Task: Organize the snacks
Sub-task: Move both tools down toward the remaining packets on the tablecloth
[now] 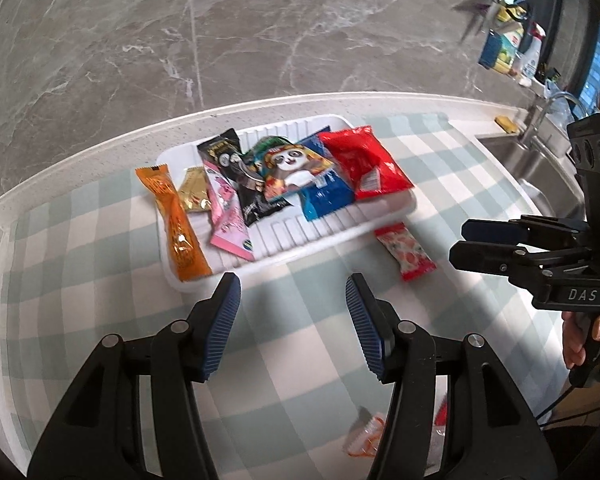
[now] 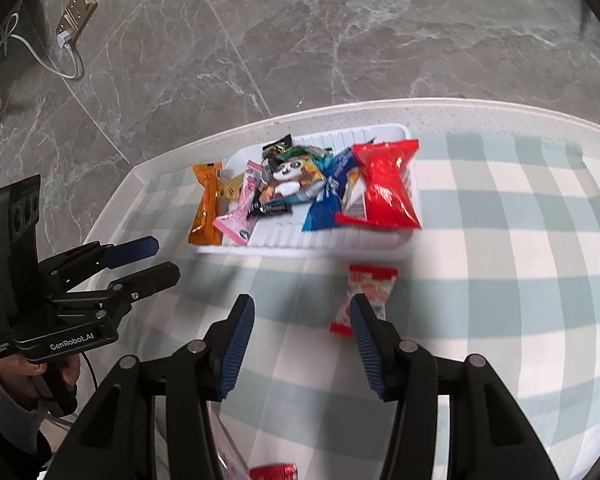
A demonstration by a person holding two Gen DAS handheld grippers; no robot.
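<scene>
A white ribbed tray (image 1: 300,240) (image 2: 284,240) lies on the checked cloth and holds several snack packets: an orange one (image 1: 176,224) (image 2: 206,208), a pink one (image 1: 228,220), a panda one (image 1: 292,168) (image 2: 292,176), a blue one (image 1: 324,196) and a red one (image 1: 364,164) (image 2: 386,188). A small red-and-white packet (image 1: 404,250) (image 2: 370,286) lies on the cloth just in front of the tray. My left gripper (image 1: 294,292) (image 2: 164,258) hovers open before the tray's near edge, holding nothing. My right gripper (image 2: 302,308) (image 1: 460,240) is open too, with its right finger overlapping the small packet.
A steel sink (image 1: 540,168) with a tap (image 1: 540,112) sits at the right end of the counter, with bottles (image 1: 512,48) behind it. A socket with a cable (image 2: 76,12) is on the grey marble surface. Blurred packets lie near me (image 1: 364,436) (image 2: 274,472).
</scene>
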